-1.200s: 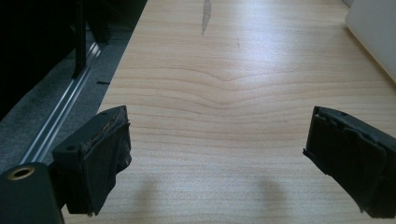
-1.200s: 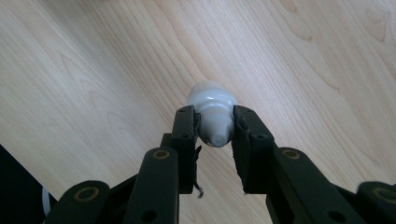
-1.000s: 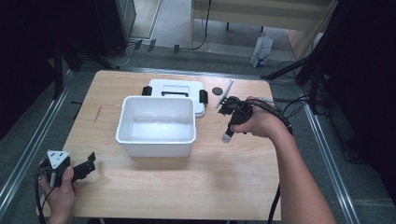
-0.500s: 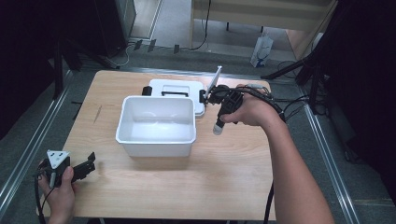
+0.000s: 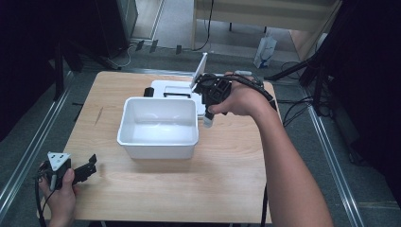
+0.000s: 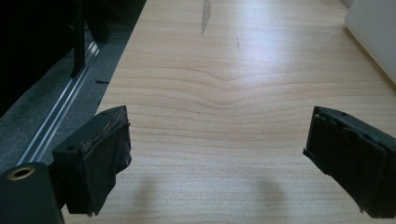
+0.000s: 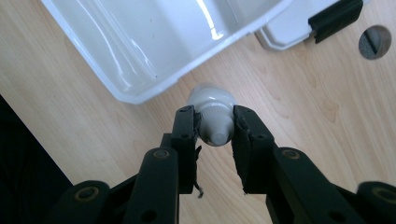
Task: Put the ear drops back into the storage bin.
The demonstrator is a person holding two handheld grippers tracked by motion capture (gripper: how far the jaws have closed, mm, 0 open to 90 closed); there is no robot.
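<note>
My right gripper [image 5: 208,105] is shut on a small white bottle [image 5: 208,120] that hangs below the hand, just off the right wall of the white tub [image 5: 158,147]. In the right gripper view the black jaws clamp the bottle [image 7: 212,109] near its cap end, and the right gripper [image 7: 214,122] sits above bare wood beside the tub's rim [image 7: 140,95]. At the table's near left corner, my left gripper [image 5: 89,166] rests open. Its jaws stand wide apart with only wood between them, as the left gripper [image 6: 219,140] view shows.
The tub's white lid [image 5: 165,88] with black latches lies flat behind it, also seen as the lid [image 7: 299,23] with a round cable hole [image 7: 375,42] nearby. The wooden table [image 5: 227,179] has free room in front. A tub corner [image 6: 373,32] lies ahead of the left jaws.
The right hand has risen and moved left toward the tub, carrying the bottle with it. The left hand has stayed where it was.
</note>
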